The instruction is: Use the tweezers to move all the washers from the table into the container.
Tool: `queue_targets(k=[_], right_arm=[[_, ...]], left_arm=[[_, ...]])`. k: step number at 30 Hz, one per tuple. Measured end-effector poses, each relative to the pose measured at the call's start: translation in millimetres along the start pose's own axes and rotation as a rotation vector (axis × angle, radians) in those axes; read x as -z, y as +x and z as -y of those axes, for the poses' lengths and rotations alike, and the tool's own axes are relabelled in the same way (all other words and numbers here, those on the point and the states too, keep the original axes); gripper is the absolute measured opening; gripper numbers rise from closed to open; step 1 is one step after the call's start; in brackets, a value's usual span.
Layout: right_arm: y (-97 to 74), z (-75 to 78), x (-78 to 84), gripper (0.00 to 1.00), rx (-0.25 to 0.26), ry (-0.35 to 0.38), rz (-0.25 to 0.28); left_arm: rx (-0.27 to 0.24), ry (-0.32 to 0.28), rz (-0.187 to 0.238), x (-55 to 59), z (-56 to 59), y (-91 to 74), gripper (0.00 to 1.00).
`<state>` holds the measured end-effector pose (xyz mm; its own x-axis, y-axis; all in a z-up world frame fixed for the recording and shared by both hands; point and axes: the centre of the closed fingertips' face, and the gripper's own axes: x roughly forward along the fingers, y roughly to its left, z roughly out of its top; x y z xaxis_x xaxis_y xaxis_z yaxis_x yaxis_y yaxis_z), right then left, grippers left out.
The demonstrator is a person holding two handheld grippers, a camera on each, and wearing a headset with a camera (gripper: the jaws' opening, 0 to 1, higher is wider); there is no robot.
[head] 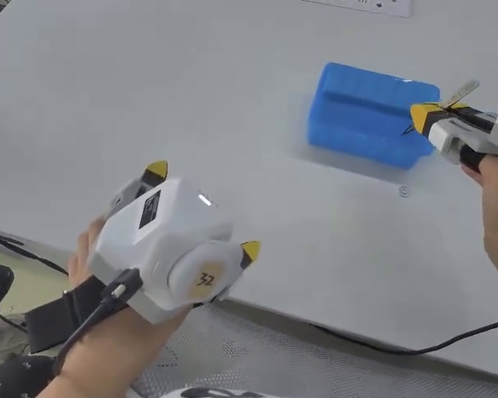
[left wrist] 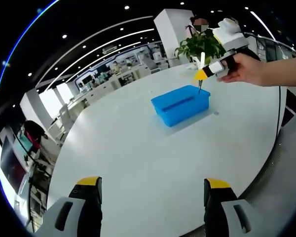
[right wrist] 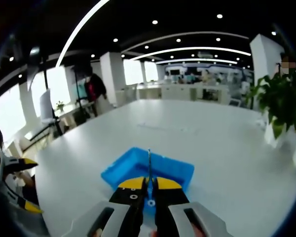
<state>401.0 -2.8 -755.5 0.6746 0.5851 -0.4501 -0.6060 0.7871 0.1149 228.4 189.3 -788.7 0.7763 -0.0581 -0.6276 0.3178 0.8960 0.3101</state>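
The blue container (head: 369, 112) stands at the back right of the white table (head: 191, 99). My right gripper (head: 419, 118) is shut on the tweezers (head: 462, 89), whose thin tips point down over the container's right end. In the right gripper view the tweezers (right wrist: 149, 160) stick out of my shut gripper (right wrist: 148, 185) above the container (right wrist: 130, 170). Whether the tips hold a washer is too small to tell. One washer (head: 404, 191) lies on the table just in front of the container. My left gripper (head: 203, 211) hovers open at the near edge, holding nothing; its jaws (left wrist: 153, 182) stand wide apart.
A black cable (head: 415, 347) runs along the table's near edge at the right. A power strip (head: 373, 5) sits at the far edge. A potted plant (left wrist: 200, 47) stands behind the container (left wrist: 180, 105). Bare table stretches between both grippers.
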Motion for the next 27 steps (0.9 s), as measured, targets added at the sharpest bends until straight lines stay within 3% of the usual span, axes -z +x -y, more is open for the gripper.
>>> queue_targets(k=[5, 12, 21, 27], right_arm=[[-12.3, 0.3, 0.5, 0.04, 0.006, 0.001, 0.007], [-22.8, -2.0, 14.2, 0.04, 0.022, -0.01, -0.013], [-25.0, -4.0, 36.6, 0.04, 0.047, 0.031, -0.033], [-20.2, 0.1, 59.1, 0.04, 0.059, 0.043, -0.084]], left_arm=[[-0.001, 0.001, -0.001, 0.1, 0.1, 0.2, 0.87], [-0.003, 0.0, -0.001, 0.2, -0.6, -0.1, 0.87], [-0.003, 0.0, -0.008, 1.6, -0.9, 0.0, 0.87], [-0.001, 0.002, -0.006, 1.3, -0.4, -0.2, 0.87]])
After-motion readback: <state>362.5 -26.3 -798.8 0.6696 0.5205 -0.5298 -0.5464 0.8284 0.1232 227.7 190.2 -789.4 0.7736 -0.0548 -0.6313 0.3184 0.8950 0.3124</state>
